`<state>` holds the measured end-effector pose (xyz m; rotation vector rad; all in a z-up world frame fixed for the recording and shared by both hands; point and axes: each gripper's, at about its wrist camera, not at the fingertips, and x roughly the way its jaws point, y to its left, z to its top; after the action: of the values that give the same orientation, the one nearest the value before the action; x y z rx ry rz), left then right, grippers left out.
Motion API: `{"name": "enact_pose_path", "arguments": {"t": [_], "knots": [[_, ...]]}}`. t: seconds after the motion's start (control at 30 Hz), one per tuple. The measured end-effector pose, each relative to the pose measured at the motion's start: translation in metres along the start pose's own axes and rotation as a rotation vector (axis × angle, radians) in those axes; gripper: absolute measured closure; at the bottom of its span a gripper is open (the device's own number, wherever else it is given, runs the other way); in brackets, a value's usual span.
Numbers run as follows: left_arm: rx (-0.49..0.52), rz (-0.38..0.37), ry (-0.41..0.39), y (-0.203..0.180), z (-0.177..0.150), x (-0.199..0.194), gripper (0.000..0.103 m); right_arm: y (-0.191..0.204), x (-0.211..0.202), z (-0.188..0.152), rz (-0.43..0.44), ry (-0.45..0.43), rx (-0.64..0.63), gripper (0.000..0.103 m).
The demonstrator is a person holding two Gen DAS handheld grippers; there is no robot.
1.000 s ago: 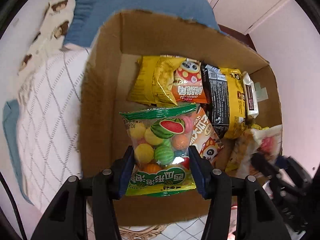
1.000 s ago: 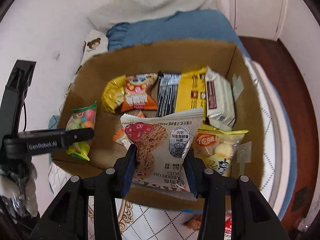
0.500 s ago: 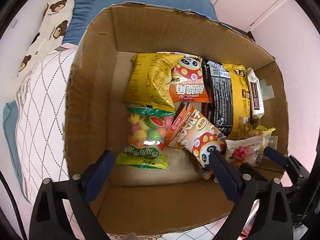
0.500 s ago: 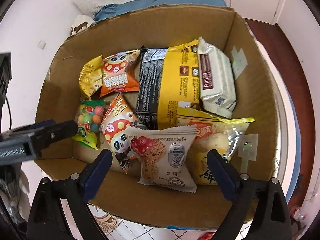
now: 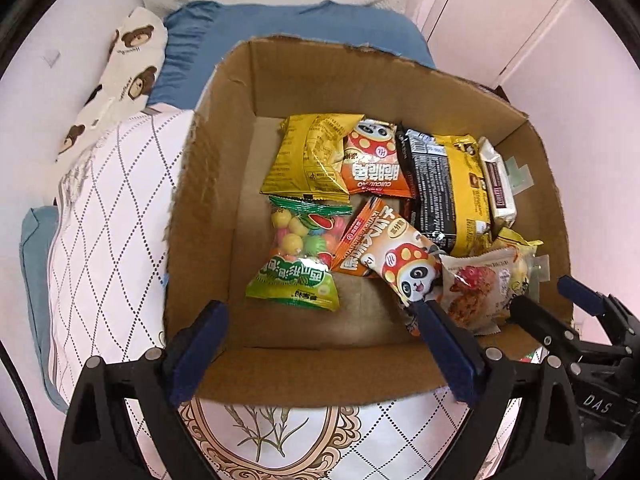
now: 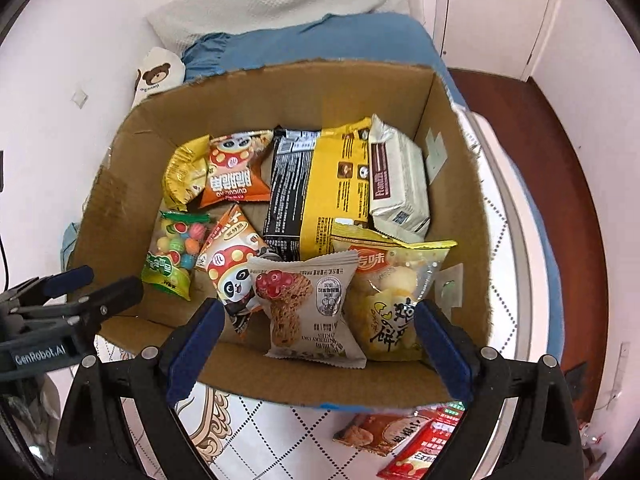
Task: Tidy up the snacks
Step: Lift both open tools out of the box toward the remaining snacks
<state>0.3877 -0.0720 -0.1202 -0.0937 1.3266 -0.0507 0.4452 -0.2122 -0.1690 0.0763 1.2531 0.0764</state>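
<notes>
- Left tongs [image 5: 318, 354]: spread wide, holding nothing, poised above the near wall of the cardboard box [image 5: 320, 372].
- Right tongs [image 6: 316, 350]: likewise wide and empty, over the same near wall, further to the right.
- Box contents, from the right tongs: oat cookie pack [image 6: 310, 304] directly ahead between the fingers, lying on the floor of the box; yellow chip bag [image 6: 394, 292] ahead and right, touching it; panda snack pack [image 6: 230, 268] ahead and left, partly under the cookie pack.
- From the left tongs: fruit candy bag [image 5: 300, 256] ahead, slightly left of centre, green header pointing away.
- Back row: yellow foil bag [image 5: 310, 160], orange panda bag [image 5: 374, 164], large black-and-yellow bag [image 6: 320, 184], white wrapped biscuit pack [image 6: 396, 178] against the right wall. The left strip of the box floor is bare.
- Remaining work, judged: loose red snack packets [image 6: 404, 438] lie on the bed [image 6: 280, 440], outside the box, below and right of the right tongs. Their long axis runs diagonally, near-left to far-right.
- The right tongs are nearer by a clear margin; the left tongs are well apart from them. The coming move likely calls for drawing back and dropping down to the right.
- Risk: thin flat packets on soft quilt may slip from the pinch.
</notes>
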Motion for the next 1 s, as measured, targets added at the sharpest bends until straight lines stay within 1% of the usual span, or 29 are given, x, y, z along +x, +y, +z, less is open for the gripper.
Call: {"name": "enact_pose_path", "arguments": {"t": [0.17,0.23,0.3,0.47,0.6,0.67,0.87,1.0], "knots": [[0.021,-0.01,-0.07,0.002,-0.016,-0.024,0.006,0.003,-0.02,-0.007,0.0,-0.044,0.0,0.005],[0.021,-0.006,-0.101,0.005,-0.02,-0.035,0.006,0.003,-0.033,-0.011,0.014,-0.069,0.003,0.005],[0.024,-0.007,-0.134,0.005,-0.027,-0.048,0.006,0.004,-0.044,-0.016,-0.001,-0.103,-0.008,0.005],[0.043,0.02,-0.234,0.004,-0.043,-0.078,0.006,0.009,-0.073,-0.031,-0.002,-0.166,-0.02,0.005],[0.064,0.031,-0.311,0.001,-0.058,-0.101,0.006,0.012,-0.097,-0.045,0.02,-0.22,-0.025,0.005],[0.067,0.025,-0.335,0.0,-0.067,-0.112,0.006,0.013,-0.106,-0.051,0.018,-0.238,-0.028,0.005],[0.069,0.023,-0.394,-0.003,-0.087,-0.136,0.006,0.013,-0.138,-0.071,0.05,-0.284,-0.021,0.005],[0.059,0.013,-0.413,-0.004,-0.101,-0.145,0.006,0.002,-0.145,-0.084,0.083,-0.283,0.008,0.005]]}}
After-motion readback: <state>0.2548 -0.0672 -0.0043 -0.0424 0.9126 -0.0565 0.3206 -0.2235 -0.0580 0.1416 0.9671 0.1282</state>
